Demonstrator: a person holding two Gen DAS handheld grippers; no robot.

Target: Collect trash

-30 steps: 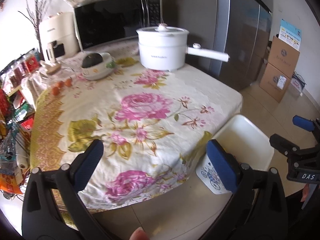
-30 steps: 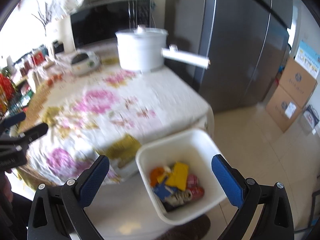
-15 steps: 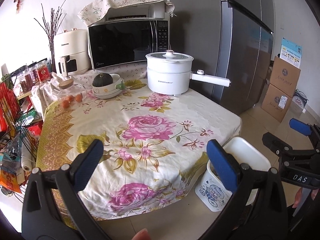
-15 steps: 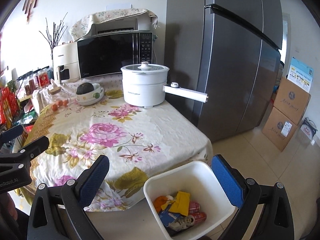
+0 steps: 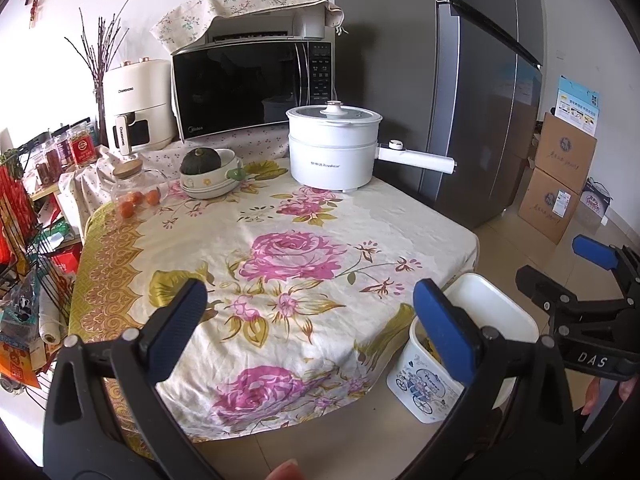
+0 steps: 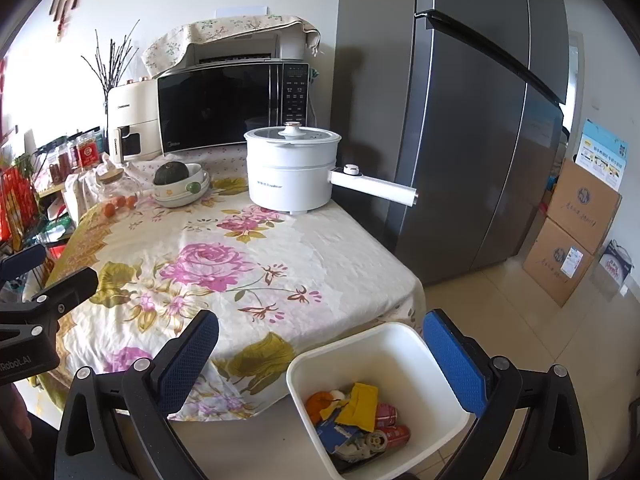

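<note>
A white square trash bin (image 6: 404, 344) stands on the floor at the table's near right corner. It holds several pieces of trash (image 6: 356, 420): yellow and blue wrappers, an orange piece, red cans. The bin also shows in the left wrist view (image 5: 492, 304). My right gripper (image 6: 332, 356) is open and empty, above the bin. My left gripper (image 5: 316, 320) is open and empty, over the table's near edge. The flowered tablecloth (image 5: 288, 256) shows no loose trash in its middle.
At the table's back stand a white electric pot (image 5: 334, 148) with a long handle, a bowl with a squash (image 5: 210, 172), a glass jar of oranges (image 5: 134, 194), a microwave (image 5: 252, 88) and an air fryer (image 5: 136, 104). A grey fridge (image 6: 460, 120) and cardboard boxes (image 6: 576, 236) stand right; a wire rack (image 5: 24, 260) left.
Both grippers have risen and tilted up, so the views now show more of the wall and appliances. The bin sits lower in the right wrist view. Both stay open.
</note>
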